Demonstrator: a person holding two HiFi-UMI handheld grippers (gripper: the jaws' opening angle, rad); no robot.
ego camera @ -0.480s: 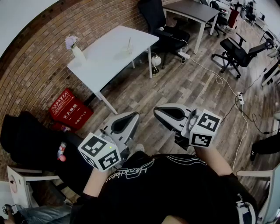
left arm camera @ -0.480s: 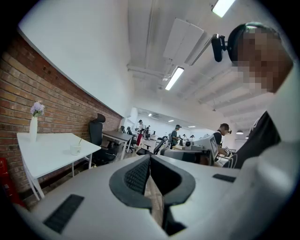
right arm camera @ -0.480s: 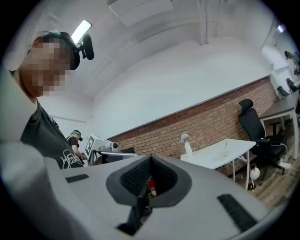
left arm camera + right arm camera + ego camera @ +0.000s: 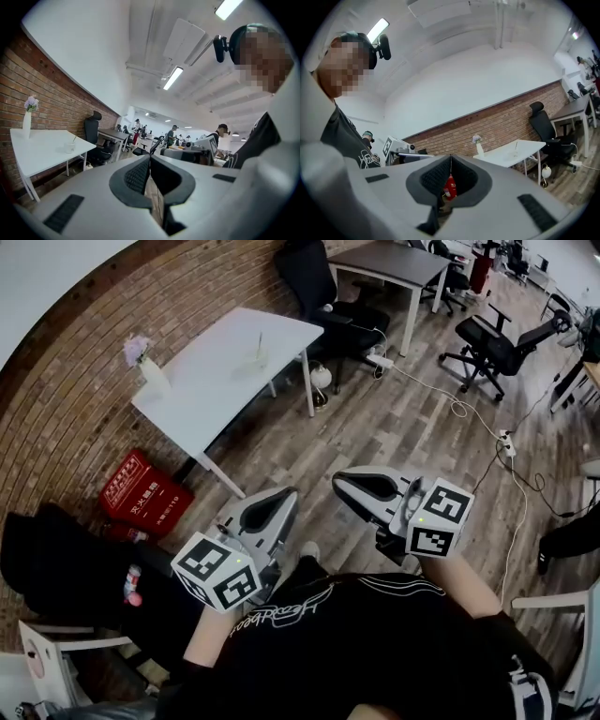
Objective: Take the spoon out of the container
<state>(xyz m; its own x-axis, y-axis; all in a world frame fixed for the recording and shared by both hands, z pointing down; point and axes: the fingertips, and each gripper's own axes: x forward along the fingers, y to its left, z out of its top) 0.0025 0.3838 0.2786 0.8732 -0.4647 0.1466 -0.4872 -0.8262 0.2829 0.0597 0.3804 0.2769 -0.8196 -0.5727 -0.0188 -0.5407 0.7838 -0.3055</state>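
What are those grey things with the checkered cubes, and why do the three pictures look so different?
A person holds two grey tools that pinch like tongs: the left gripper and the right gripper. Each checkered cube is part of its tool. One picture comes from a camera on the person's head, looking down. The other two come from cameras riding on each tool, looking along its two jaws. Both pairs of jaws are closed together and hold nothing. Far off, by the brick wall, stands a white rectangular table. On it are a white vase with pale purple flowers and a small clear cup with a thin stick standing in it, probably the spoon. Red boxes sit on the floor beside the table.
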